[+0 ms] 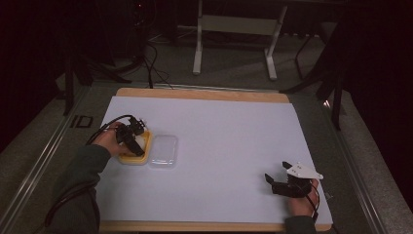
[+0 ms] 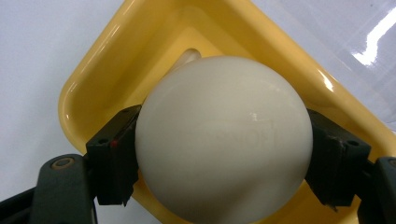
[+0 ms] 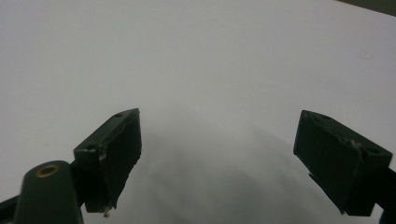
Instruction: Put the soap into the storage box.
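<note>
Cream-white and smooth, the round ball (image 2: 223,140) sits clamped in the left gripper (image 2: 223,158) over the yellow plastic tray (image 2: 93,79). Lower gently, then release, since it may roll. The right gripper (image 3: 217,154) rests spread and empty on the white table sheet (image 3: 210,56).

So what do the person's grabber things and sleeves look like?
Both are black. The left gripper has two blocky black jaws, one with a tiny red dot, and a brass-coloured screw on its rounded arm. A black cable loops from it. The right gripper has the same blocky jaws and brass screw, plus a pale grey three-cornered plate on top. The sleeve is dark grey-green.
</note>
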